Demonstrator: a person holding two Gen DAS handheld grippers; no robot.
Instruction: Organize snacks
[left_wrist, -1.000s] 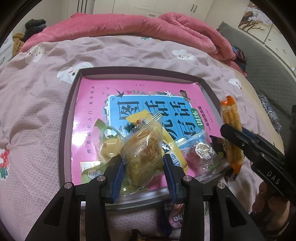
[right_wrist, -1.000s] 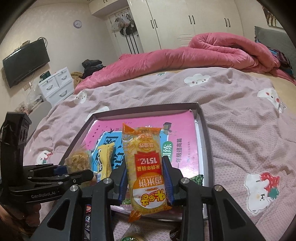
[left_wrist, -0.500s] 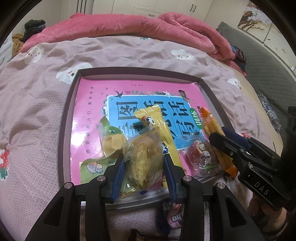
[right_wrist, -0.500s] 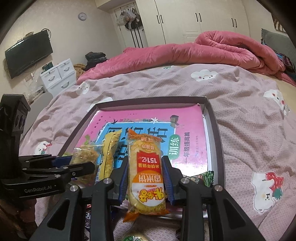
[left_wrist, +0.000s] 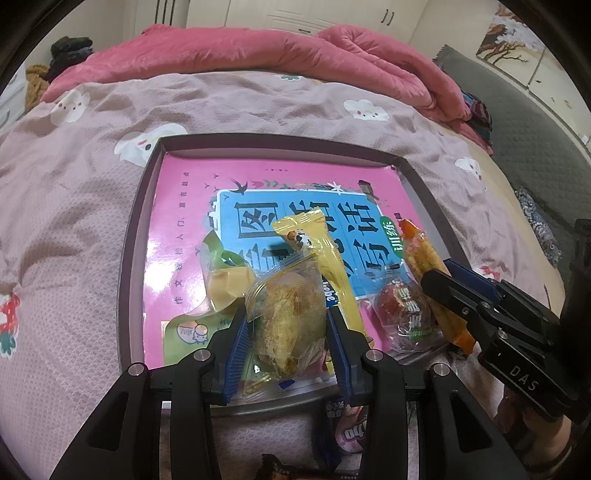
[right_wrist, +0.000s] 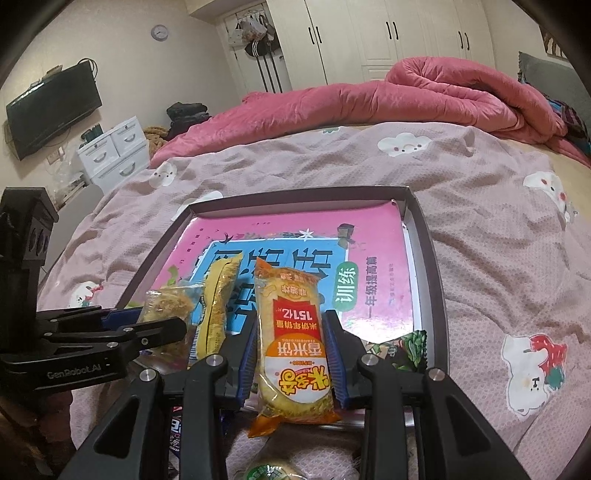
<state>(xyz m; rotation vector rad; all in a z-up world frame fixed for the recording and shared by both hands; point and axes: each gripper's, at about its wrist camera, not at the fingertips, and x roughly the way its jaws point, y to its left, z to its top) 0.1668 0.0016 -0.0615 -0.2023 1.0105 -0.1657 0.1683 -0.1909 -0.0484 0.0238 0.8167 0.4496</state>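
Observation:
My left gripper (left_wrist: 286, 325) is shut on a clear-wrapped golden pastry (left_wrist: 288, 317), held over the near edge of a dark tray (left_wrist: 127, 266) lined with a pink book. My right gripper (right_wrist: 291, 328) is shut on an orange and yellow rice cracker packet (right_wrist: 291, 332), also over the tray's near edge. In the left wrist view the right gripper (left_wrist: 461, 291) and its cracker packet (left_wrist: 419, 254) sit by the tray's right side. In the right wrist view the left gripper (right_wrist: 147, 326) and the pastry (right_wrist: 166, 304) are at the left.
In the tray lie a long yellow packet (left_wrist: 325, 258), a green and yellow packet (left_wrist: 221, 280), a red sweet in clear wrap (left_wrist: 402, 314) and a dark green packet (right_wrist: 406, 347). More packets (left_wrist: 347, 432) lie on the bedspread before the tray. A pink quilt (right_wrist: 369, 107) is heaped beyond.
The right gripper with the cracker packet has come leftwards from beside the tray to over its right part. The left gripper and pastry have shifted only slightly.

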